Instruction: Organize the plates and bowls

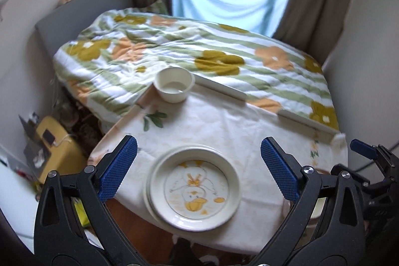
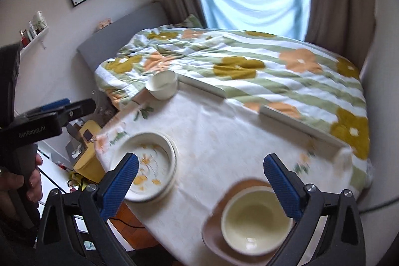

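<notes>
A stack of cream plates (image 1: 194, 188), the top one with a yellow duck drawing, lies at the near edge of the cloth-covered table (image 1: 224, 126). My left gripper (image 1: 198, 143) hangs above it, open and holding nothing. A small white bowl (image 1: 174, 86) stands at the table's far corner. In the right wrist view the same plates (image 2: 147, 166) lie at the left. A cream bowl (image 2: 256, 221) sits on a pinkish plate (image 2: 214, 228) below my open, empty right gripper (image 2: 201, 158). The white bowl (image 2: 162, 86) is far back.
A bed with a flowered duvet (image 1: 199, 49) runs along the table's far side, with long white bars (image 1: 219, 87) at the edge between them. A yellow box (image 1: 57, 141) stands on the floor at the left. A hand (image 2: 32, 181) holds the left gripper's handle.
</notes>
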Demonstrator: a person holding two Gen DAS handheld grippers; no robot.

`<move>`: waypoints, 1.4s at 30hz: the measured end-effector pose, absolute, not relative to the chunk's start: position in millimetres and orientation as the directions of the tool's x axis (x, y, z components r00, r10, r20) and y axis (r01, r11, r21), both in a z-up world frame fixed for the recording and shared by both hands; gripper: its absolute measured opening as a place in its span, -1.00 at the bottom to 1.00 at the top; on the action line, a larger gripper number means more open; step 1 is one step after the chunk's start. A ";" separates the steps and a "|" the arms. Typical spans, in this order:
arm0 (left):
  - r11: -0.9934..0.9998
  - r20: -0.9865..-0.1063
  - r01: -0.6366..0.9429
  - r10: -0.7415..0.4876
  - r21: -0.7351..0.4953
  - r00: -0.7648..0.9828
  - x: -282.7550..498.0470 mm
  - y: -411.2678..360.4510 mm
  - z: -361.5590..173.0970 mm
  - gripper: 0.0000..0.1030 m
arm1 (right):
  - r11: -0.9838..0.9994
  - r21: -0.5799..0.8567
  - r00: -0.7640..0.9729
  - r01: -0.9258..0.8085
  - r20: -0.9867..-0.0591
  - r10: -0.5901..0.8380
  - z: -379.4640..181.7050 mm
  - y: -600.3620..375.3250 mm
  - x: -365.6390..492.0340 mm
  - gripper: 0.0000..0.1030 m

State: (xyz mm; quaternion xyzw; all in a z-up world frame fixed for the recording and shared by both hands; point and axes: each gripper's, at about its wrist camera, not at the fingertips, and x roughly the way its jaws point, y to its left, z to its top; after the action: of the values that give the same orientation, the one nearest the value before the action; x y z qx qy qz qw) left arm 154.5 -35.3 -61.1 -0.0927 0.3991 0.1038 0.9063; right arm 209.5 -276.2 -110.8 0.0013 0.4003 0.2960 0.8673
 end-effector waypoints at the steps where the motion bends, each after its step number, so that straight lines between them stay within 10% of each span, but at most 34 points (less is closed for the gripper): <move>1: 0.956 -0.743 -0.278 0.115 -0.098 0.659 157.1 -23.7 -61.4 0.93 | 0.823 0.234 0.514 -0.518 -0.684 0.518 -106.7 -268.4 216.7 0.94; 17: 0.902 -0.792 -0.371 0.057 -0.220 0.608 288.0 112.7 -133.3 0.83 | 0.774 0.278 0.380 -0.569 -0.746 0.547 -144.3 -97.6 370.2 0.91; 28: 0.903 -0.880 -0.319 -0.119 -0.289 0.459 389.0 140.8 -242.2 -0.27 | 0.797 0.376 0.200 -0.473 -0.835 0.513 -245.7 -31.6 458.7 -0.11; 42: 0.914 -0.897 -0.319 -0.096 -0.251 0.431 408.5 146.3 -268.6 -0.63 | 0.789 0.416 0.160 -0.453 -0.832 0.531 -271.1 -15.5 473.1 -0.69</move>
State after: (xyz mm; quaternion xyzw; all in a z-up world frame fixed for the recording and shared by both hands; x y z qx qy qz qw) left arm 408.5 146.3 -268.6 -0.1960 0.5289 0.0676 0.8230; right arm 473.1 -15.5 -271.1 0.0348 0.5617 0.3233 0.7608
